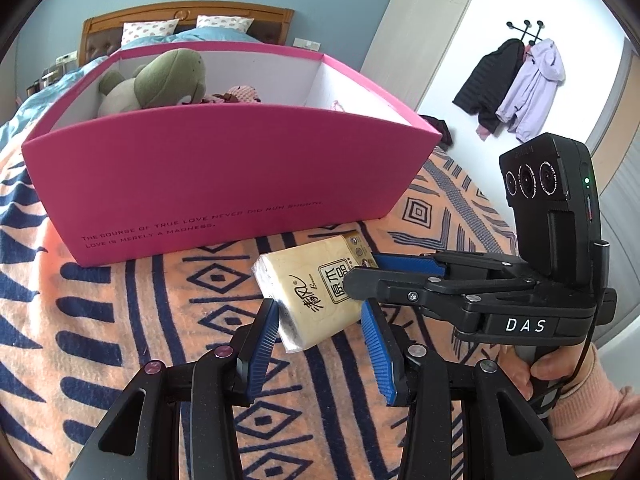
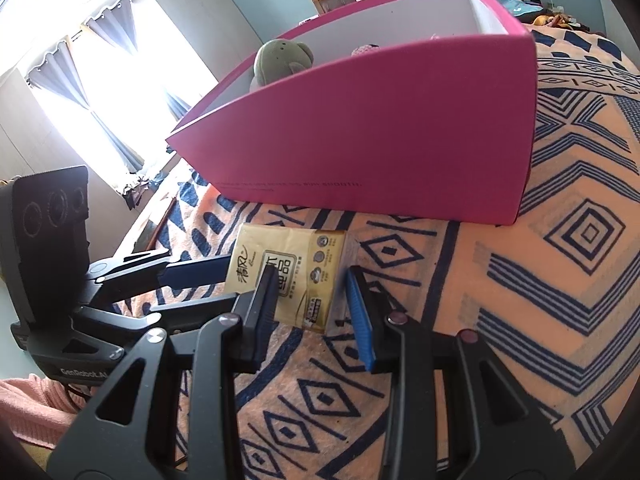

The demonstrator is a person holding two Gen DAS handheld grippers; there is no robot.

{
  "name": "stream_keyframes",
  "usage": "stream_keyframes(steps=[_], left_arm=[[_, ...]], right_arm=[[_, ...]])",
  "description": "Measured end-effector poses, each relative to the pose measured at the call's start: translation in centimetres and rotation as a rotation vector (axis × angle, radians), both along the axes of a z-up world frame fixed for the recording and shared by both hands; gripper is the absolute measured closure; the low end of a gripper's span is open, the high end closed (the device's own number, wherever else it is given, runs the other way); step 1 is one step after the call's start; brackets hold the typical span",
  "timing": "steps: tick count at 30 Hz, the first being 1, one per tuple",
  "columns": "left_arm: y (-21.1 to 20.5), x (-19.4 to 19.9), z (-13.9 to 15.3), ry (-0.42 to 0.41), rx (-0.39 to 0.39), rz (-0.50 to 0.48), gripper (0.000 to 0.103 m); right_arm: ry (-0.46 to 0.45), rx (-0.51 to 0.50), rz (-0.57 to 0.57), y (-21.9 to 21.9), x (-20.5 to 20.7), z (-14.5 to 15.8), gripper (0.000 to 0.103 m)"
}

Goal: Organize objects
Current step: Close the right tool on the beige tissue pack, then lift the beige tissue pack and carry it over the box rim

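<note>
A yellow tissue pack (image 1: 316, 288) lies on the patterned blanket in front of a pink box (image 1: 224, 184). It also shows in the right wrist view (image 2: 296, 276). My left gripper (image 1: 320, 316) is open with its blue pads on either side of the pack's near end. My right gripper (image 2: 312, 284) is open too, its fingers straddling the pack from the right side. In the left wrist view the right gripper (image 1: 364, 272) crosses over the pack. The pink box (image 2: 384, 128) holds a green plush toy (image 1: 168, 76) and a small pink item (image 1: 240, 94).
The orange and navy blanket (image 1: 120, 320) covers the bed. A wooden headboard (image 1: 184, 20) with pillows is behind the box. Coats (image 1: 516, 84) hang on a wall rack at the right. A curtained window (image 2: 100, 80) is at the left in the right wrist view.
</note>
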State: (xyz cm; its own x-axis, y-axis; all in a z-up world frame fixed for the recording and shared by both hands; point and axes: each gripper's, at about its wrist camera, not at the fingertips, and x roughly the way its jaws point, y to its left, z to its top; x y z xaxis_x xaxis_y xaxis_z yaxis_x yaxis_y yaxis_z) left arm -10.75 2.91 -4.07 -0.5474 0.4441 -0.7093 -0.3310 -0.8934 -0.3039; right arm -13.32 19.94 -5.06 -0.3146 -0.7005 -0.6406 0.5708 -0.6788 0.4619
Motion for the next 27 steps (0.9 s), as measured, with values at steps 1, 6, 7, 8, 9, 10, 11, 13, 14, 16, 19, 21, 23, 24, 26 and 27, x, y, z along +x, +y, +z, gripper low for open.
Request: stream_keyframes(steps=[1,6,7,8,9,10,11,13,14,16,19,21,23,24,26,27], left_arm=[[0.1,0.2,0.0,0.003,0.001,-0.001,0.06],[-0.3,0.8,1.0,0.022,0.01,-0.004,0.06],[-0.4,0.9,1.2,0.027,0.011,-0.005,0.06],[-0.4,0.9,1.4,0.032,0.01,-0.005,0.06],[-0.3,1.0,1.6,0.036,0.009,-0.006,0.06],[-0.4,1.1,1.8,0.04,0.009,-0.006,0.06],[-0.4,1.1,1.9,0.046,0.007,-0.006,0.06],[-0.3,1.3,2.2,0.055,0.008,-0.007,0.06],[-0.3,1.4,2.4,0.06,0.007,-0.008,0.06],[-0.2,1.5,2.7,0.068,0.007,-0.01,0.06],[0.0,1.6,3.0,0.079,0.004,-0.01,0.06],[0.0,1.7,3.1,0.085,0.005,-0.011,0.06],[0.0,1.7,3.5,0.092,0.005,-0.011,0.06],[0.0,1.8,3.6,0.096,0.005,-0.01,0.06],[-0.1,1.8,3.9,0.101,0.009,-0.01,0.06],[-0.1,1.8,4.0,0.104,0.009,-0.008,0.06]], right_arm=[[0.003,-0.002,-0.002,0.0,0.1,0.1,0.065],[0.02,-0.011,-0.004,0.4,0.5,0.8,0.065],[0.027,-0.013,-0.004,0.4,0.6,1.0,0.065],[0.032,-0.014,-0.004,0.4,0.7,1.1,0.065],[0.038,-0.014,-0.005,0.4,0.8,1.3,0.065],[0.044,-0.014,-0.005,0.5,0.9,1.5,0.065],[0.05,-0.015,-0.005,0.6,1.0,1.8,0.065],[0.06,-0.017,-0.006,0.7,1.1,2.1,0.065],[0.063,-0.019,-0.007,0.8,1.2,2.3,0.065],[0.07,-0.022,-0.009,1.0,1.3,2.6,0.065],[0.08,-0.025,-0.009,0.9,1.4,3.0,0.065],[0.089,-0.024,-0.01,0.8,1.5,3.2,0.065],[0.099,-0.025,-0.01,1.1,1.6,3.7,0.065],[0.101,-0.026,-0.01,1.2,1.7,3.8,0.065],[0.111,-0.025,-0.009,1.2,1.8,4.1,0.065],[0.115,-0.025,-0.008,1.2,1.9,4.2,0.065]])
